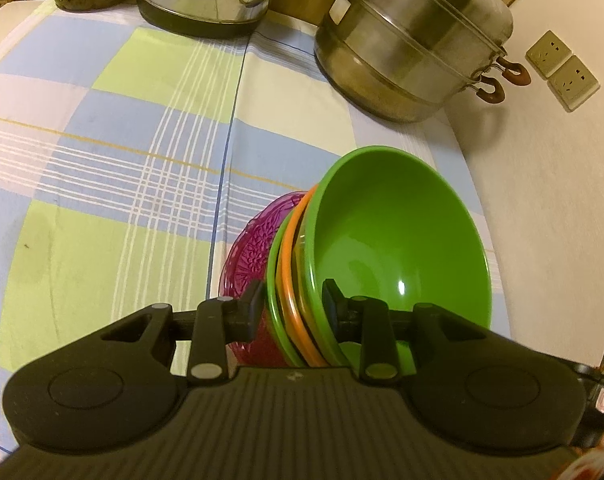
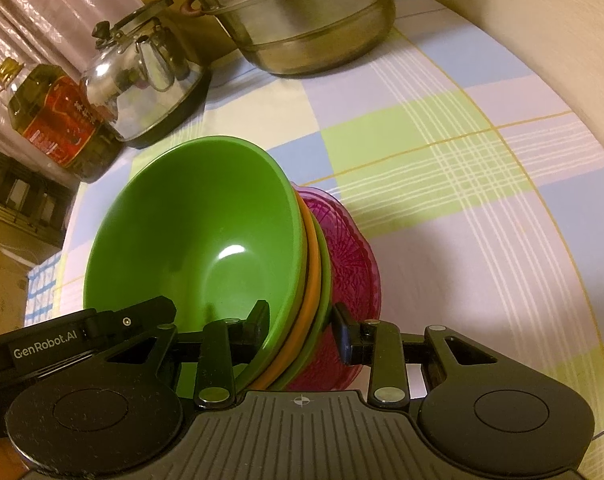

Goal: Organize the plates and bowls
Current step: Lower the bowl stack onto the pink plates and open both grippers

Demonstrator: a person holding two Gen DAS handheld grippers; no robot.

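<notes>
On the stacked bowls [image 1: 398,240] (rims), both fingers [image 1: 256,300].

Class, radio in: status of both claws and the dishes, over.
Left claw and right claw both shut on the bowl stack. Stack tilted, green bowl innermost, pink dish outermost. Steamer pot and kettle beyond, clear.

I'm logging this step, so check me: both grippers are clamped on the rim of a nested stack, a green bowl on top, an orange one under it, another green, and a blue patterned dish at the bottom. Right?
Nearly. The bottom dish is magenta, not blue; the right wrist view shows it. The rest stands: left gripper and right gripper both clamp the rim, green bowl on top, orange bowl, then second green bowl.
</notes>
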